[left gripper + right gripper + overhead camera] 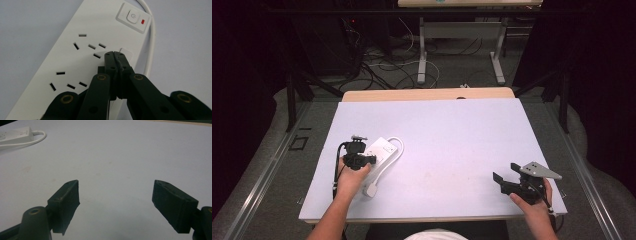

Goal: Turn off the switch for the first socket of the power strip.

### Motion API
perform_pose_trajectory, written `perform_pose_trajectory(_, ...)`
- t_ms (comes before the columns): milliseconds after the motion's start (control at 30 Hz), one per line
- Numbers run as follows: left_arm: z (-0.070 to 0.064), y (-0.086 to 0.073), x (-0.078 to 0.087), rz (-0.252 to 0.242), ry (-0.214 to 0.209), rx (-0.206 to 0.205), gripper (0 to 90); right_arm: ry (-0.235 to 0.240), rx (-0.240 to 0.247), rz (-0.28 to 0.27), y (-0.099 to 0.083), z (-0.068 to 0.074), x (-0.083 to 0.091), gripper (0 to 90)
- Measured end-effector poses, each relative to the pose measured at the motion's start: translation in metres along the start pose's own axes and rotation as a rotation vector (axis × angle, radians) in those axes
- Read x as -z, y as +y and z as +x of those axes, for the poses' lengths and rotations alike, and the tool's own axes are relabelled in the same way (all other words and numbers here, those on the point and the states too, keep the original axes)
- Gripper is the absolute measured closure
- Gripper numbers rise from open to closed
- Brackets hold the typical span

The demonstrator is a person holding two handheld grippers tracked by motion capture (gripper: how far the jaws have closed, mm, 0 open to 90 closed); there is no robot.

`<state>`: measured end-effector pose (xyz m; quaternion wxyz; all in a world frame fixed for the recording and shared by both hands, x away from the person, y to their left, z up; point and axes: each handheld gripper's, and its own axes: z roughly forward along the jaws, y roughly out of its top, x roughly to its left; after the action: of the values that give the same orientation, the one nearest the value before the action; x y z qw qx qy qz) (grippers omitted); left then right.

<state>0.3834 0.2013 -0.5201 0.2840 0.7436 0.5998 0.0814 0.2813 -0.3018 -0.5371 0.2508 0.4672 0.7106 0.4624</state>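
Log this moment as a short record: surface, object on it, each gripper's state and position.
surface: pale mat covering the table
object: white power strip at the mat's left, its cable looped beside it, switch at one end
left gripper: jaws closed together, tips over the strip's face near the sockets
right gripper: jaws wide apart, nothing between them, over the bare mat at the near right

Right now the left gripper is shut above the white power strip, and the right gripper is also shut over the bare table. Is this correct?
Not quite. The right gripper is open: the right gripper view shows its jaws wide apart over the bare table. The left gripper is indeed shut above the white power strip.
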Motion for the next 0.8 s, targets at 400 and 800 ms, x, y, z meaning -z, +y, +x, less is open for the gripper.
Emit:
perform_pose_trajectory(400, 0.002, 0.005, 0.009, -0.032, -0.008, 0.014, 90.0, -0.002, 0.0, -0.007, 0.0, 0.002, 0.0, 21.2)
perform_pose_trajectory(800, 0.004, 0.01, 0.022, -0.073, -0.01, -0.001, 89.0, -0.001, -0.005, -0.009, 0.0, 0.002, 0.0, 21.2)
